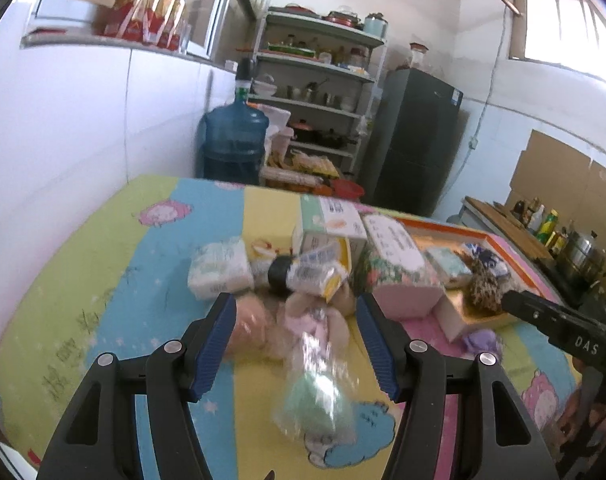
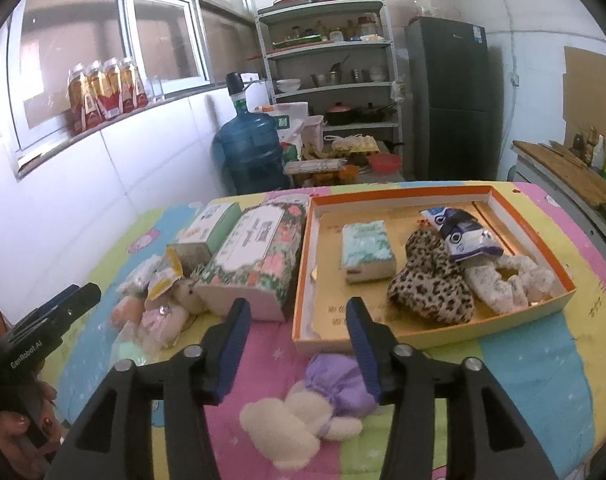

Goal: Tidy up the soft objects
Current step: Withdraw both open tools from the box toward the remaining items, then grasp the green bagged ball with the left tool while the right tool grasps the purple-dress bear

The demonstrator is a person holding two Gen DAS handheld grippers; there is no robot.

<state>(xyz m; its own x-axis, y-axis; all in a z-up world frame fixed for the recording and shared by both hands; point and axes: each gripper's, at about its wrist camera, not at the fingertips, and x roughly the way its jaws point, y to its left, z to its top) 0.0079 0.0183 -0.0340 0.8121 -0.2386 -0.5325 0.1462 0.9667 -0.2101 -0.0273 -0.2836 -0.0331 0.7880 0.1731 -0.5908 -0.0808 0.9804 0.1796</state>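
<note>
Bare mat (image 2: 263,344) between floral box (image 2: 255,264) and purple plush (image 2: 335,384), seemingly passable.

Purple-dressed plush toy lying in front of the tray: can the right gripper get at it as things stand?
Probably yes. The right gripper is open with the plush toy lying just below its fingers, uncovered, in front of the tray.

Two plush toys are lying loose on the mat: a purple-dressed bunny (image 2: 323,396) and a pink-dressed bear (image 2: 171,312). One orange-rimmed box tray (image 2: 303,264) is holding one tissue pack (image 2: 367,250), one leopard-print slipper (image 2: 431,280) and one cream slipper (image 2: 507,280). Four oil bottles (image 2: 107,94) are standing on the sill
</note>
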